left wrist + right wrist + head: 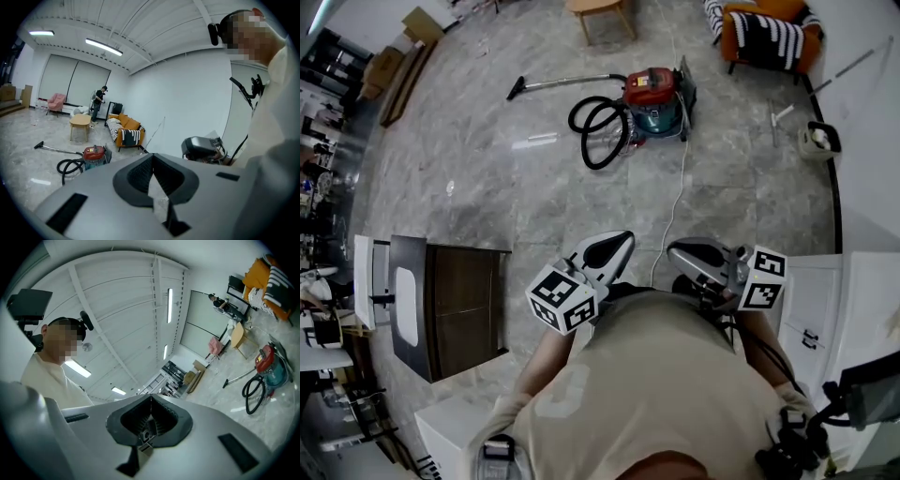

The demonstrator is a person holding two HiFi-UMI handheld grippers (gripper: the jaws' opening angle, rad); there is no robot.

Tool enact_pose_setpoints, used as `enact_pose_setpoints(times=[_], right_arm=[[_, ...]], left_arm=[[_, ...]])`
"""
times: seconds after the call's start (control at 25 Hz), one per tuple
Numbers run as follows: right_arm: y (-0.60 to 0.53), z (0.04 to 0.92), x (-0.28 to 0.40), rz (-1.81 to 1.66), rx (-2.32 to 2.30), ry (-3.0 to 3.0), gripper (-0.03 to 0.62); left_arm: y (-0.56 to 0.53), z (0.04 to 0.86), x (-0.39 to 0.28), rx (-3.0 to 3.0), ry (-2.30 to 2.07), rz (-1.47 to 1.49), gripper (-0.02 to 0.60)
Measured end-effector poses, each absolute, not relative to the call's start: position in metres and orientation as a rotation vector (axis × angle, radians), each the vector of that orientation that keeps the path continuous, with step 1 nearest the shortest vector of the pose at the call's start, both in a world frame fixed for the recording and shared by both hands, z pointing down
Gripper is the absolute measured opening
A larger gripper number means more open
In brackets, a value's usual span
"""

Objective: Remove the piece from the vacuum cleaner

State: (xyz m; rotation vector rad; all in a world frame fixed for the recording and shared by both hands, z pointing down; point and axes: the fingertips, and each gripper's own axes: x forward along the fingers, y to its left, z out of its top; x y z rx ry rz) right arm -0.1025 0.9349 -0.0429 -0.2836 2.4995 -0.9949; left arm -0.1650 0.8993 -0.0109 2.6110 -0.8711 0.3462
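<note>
The vacuum cleaner (653, 97), red on top with a teal body, stands on the marble floor well ahead of me. Its black hose (598, 131) lies coiled at its left. A metal wand (567, 82) runs left from it to a dark nozzle (516, 90). The left gripper view shows the vacuum cleaner (94, 153) far off at lower left, and the right gripper view shows the same vacuum cleaner (268, 363) at far right. My left gripper (625, 239) and right gripper (675, 251) are held close to my chest, far from the machine. Both are shut with nothing between the jaws.
A white power cord (680, 178) runs across the floor from the vacuum toward me. A dark wooden cabinet (464, 300) stands at my left and a white cabinet (820, 300) at my right. A wooden table (600, 11), an orange sofa (769, 33) and a distant person (98, 101) are beyond.
</note>
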Motion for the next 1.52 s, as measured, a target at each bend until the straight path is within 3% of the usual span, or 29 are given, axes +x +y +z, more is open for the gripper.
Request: enact_pose_setpoints(times=[0.72, 1.52], right_arm=[[0.881, -0.028, -0.077, -1.013, -0.6, 2.435, 0.002], [0.757, -0.045, -0.266, -0.739, -0.839, 2.87, 0.002]], left_arm=[[0.836, 0.008, -0.149, 2.658, -0.669, 0.387, 0.005], [0.69, -0.015, -0.308, 2.66, -0.56, 0.128, 0.005]])
